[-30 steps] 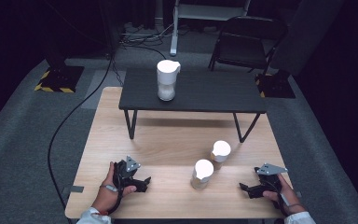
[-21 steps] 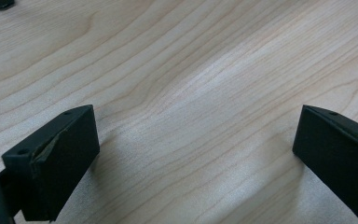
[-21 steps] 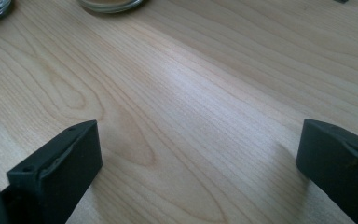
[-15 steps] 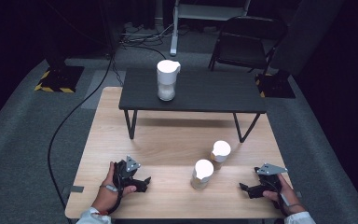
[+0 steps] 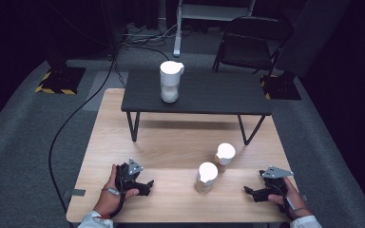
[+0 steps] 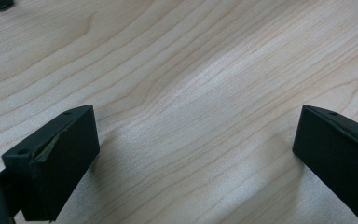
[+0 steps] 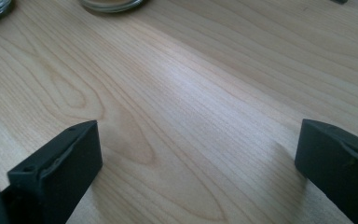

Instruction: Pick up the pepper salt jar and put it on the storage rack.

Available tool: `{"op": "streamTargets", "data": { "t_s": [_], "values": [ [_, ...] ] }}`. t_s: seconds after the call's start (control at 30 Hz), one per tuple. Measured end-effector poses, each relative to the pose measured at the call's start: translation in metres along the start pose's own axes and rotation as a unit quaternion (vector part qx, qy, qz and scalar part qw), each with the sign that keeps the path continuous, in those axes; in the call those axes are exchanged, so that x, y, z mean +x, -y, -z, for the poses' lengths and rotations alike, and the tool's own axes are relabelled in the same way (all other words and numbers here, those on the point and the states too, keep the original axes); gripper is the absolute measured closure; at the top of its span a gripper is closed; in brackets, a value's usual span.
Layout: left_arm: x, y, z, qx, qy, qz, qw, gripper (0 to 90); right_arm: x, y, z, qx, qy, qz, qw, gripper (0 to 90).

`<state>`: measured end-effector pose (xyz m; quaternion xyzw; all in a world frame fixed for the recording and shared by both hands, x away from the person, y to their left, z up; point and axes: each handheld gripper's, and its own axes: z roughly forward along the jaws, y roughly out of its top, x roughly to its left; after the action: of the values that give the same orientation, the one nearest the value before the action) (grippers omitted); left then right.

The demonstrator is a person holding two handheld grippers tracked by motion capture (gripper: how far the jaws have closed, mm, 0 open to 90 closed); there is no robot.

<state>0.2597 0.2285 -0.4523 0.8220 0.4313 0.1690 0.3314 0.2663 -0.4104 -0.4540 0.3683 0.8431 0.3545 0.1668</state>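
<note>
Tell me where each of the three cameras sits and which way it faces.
High view: above the person's side, looking forward and down on the wooden table; both hands show, with the left gripper and right gripper, two cups between them.
Left gripper view: rides on the left gripper, looking along its open jaws at the tabletop close below.
Right gripper view: rides on the right gripper, jaws open, facing the cups' bases.
Shared: both gripper views show the table's wood grain.

Bare table (image 5: 171,142) lies open ahead of the left hand-held gripper (image 5: 147,186). Between it and the right hand-held gripper (image 5: 248,191) stand 2 jars (image 5: 206,175), close together. Farther back, a low black bench (image 5: 195,95) carrying a white jug (image 5: 170,80) spans the table.
</note>
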Motion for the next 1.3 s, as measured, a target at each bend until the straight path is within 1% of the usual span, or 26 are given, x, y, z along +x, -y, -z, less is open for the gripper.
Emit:
{"op": "streamTargets", "data": {
  "t_s": [0.2,0.27,0.3,0.33,0.4,0.43,0.5,0.73,0.77,0.83,0.97,1.0,1.03,1.1,1.13,1.2,1.23,1.3],
  "values": [
    [0.0,0.0,0.0,0.0,0.0,0.0,1.0,0.0,0.006,0.004,0.003,-0.016,0.011,0.004,0.9998,1.2],
    [0.0,0.0,0.0,0.0,0.0,0.0,1.0,0.0,0.008,0.004,0.005,-0.024,0.009,0.005,0.9997,1.2],
    [0.0,0.0,0.0,0.0,0.0,0.0,1.0,0.0,0.008,0.004,0.005,-0.024,0.009,0.005,0.9997,1.2],
    [0.0,0.0,0.0,0.0,0.0,0.0,1.0,0.0,0.009,0.005,0.007,-0.034,0.006,0.003,0.9994,1.2],
    [0.0,0.0,0.0,0.0,0.0,0.0,1.0,0.0,0.01,0.005,0.008,-0.037,0.005,0.002,0.9993,1.2],
    [0.0,0.0,0.0,0.0,0.0,0.0,1.0,0.0,0.013,0.005,0.01,-0.045,0.003,0.005,0.999,1.2],
    [0.0,0.0,0.0,0.0,0.0,0.0,1.0,0.0,0.015,0.005,0.011,-0.051,-0.001,0.006,0.9987,1.2],
    [0.0,0.0,0.0,0.0,0.0,0.0,1.0,0.0,0.025,0.002,0.014,-0.06,-0.01,0.016,0.998,1.2],
    [0.0,0.0,0.0,0.0,0.0,0.0,1.0,0.0,0.027,0.001,0.013,-0.062,-0.01,0.021,0.9978,1.2],
    [0.0,0.0,0.0,0.0,0.0,0.0,1.0,0.0,0.031,0.0,0.013,-0.068,-0.018,0.027,0.9971,1.3],
    [0.0,0.0,0.0,0.0,0.0,0.0,1.0,0.0,0.036,0.0,0.011,-0.078,-0.026,0.031,0.9962,1.3],
    [0.0,0.0,0.0,0.0,0.0,0.0,1.0,0.0,0.039,0.0,0.009,-0.084,-0.035,0.031,0.9954,1.3],
    [0.0,0.0,0.0,0.0,0.0,0.0,1.0,0.0,0.039,0.0,0.009,-0.084,-0.035,0.031,0.9954,1.3],
    [0.0,0.0,0.0,0.0,0.0,0.0,1.0,0.0,0.045,-0.001,0.006,-0.09,-0.041,0.038,0.9944,1.3],
    [0.0,0.0,0.0,0.0,0.0,0.0,1.0,0.0,0.045,-0.001,0.006,-0.09,-0.041,0.038,0.9944,1.3],
    [0.0,0.0,0.0,0.0,0.0,0.0,1.0,0.0,0.048,-0.002,0.004,-0.091,-0.048,0.046,0.9936,1.3],
    [0.0,0.0,0.0,0.0,0.0,0.0,1.0,0.0,0.051,-0.004,0.001,-0.089,-0.049,0.05,0.9936,1.3],
    [0.0,0.0,0.0,0.0,0.0,0.0,1.0,0.0,0.053,-0.005,-0.001,-0.087,-0.052,0.054,0.9934,1.3]
  ]
}}
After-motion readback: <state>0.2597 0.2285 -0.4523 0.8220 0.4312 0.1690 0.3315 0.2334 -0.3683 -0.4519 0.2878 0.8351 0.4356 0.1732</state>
